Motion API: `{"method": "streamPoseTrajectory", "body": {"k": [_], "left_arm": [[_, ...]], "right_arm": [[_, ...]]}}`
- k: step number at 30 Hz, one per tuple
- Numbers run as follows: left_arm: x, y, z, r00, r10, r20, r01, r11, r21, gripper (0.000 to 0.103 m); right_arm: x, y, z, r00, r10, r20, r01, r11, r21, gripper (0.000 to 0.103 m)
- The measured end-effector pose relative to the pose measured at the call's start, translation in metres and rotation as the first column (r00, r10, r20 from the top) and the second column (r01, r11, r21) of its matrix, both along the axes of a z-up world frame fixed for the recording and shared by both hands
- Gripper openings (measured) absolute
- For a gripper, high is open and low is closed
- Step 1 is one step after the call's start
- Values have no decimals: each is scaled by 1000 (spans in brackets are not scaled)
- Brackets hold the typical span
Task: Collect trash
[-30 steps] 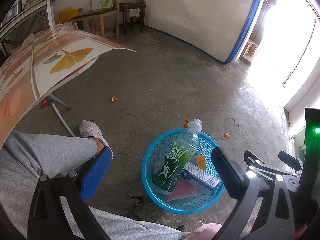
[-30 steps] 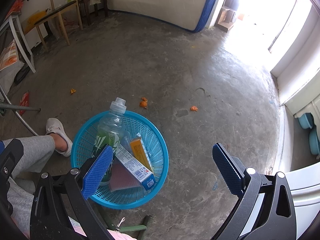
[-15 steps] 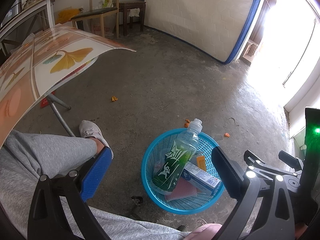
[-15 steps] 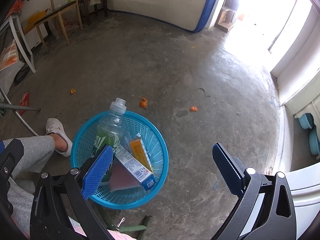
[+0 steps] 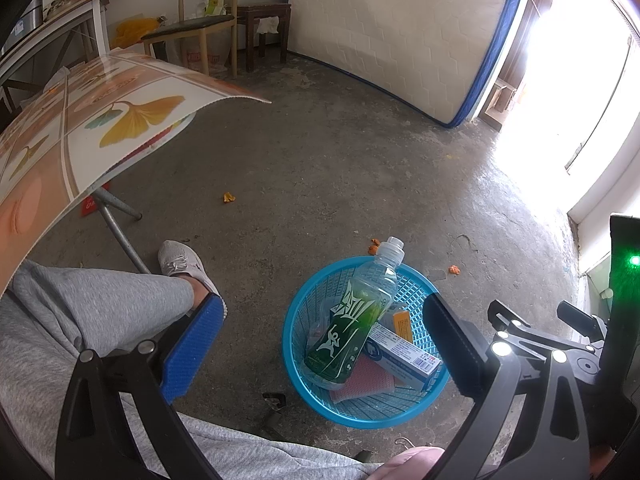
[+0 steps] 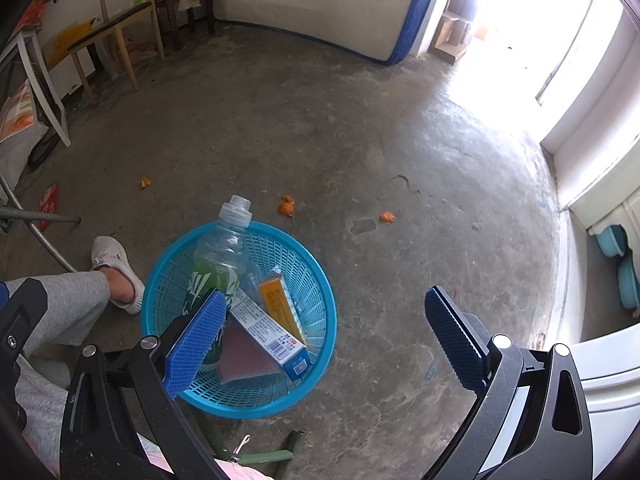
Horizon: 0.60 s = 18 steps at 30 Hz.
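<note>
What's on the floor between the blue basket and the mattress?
Right wrist view: orange scraps just beyond the blue basket; otherwise bare concrete up to the mattress.

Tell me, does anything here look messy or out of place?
Yes: orange scraps lie scattered on the concrete floor beyond the blue basket, not in it. The green bottle leans tilted, its neck poking over the rim.
</note>
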<state>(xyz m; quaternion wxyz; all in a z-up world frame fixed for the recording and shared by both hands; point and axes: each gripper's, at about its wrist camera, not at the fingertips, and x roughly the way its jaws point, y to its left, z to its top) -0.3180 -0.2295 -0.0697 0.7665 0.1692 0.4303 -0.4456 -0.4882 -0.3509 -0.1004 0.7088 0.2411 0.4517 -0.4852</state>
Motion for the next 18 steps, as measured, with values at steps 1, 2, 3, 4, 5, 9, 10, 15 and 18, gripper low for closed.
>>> {"method": "streamPoseTrajectory", "body": {"k": [1, 2, 3, 4, 5, 9, 10, 15, 18], "left_arm": [[0, 0, 0, 1000, 0, -1, 0, 1000, 0, 98], [1, 0, 0, 1000, 0, -2, 0, 1000, 0, 98], [1, 0, 0, 1000, 0, -2, 0, 1000, 0, 98], [0, 0, 0, 1000, -1, 0, 1, 1000, 0, 98], [0, 0, 0, 1000, -1, 0, 1, 1000, 0, 98], [0, 0, 0, 1000, 0, -1, 0, 1000, 0, 98], [0, 0, 0, 1000, 1, -1, -1, 1000, 0, 98], [0, 0, 0, 1000, -1, 1, 1, 1000, 0, 98], [0, 0, 0, 1000, 1, 0, -1, 1000, 0, 98]], "right_arm": [[0, 0, 0, 1000, 1, 0, -1, 1000, -1, 95], [0, 0, 0, 1000, 1, -1, -1, 1000, 0, 95], [0, 0, 0, 1000, 1, -1, -1, 1000, 0, 95], [0, 0, 0, 1000, 0, 0, 0, 1000, -1, 95], [0, 0, 0, 1000, 0, 1, 0, 1000, 0, 95], [0, 0, -1, 1000, 1, 0, -1, 1000, 2, 95], [1, 1, -2, 1000, 1, 0, -1, 1000, 2, 95], [1, 1, -2, 1000, 3, 0, -3, 1000, 2, 95], [1, 1, -2, 1000, 1, -1, -1, 1000, 5, 95]]}}
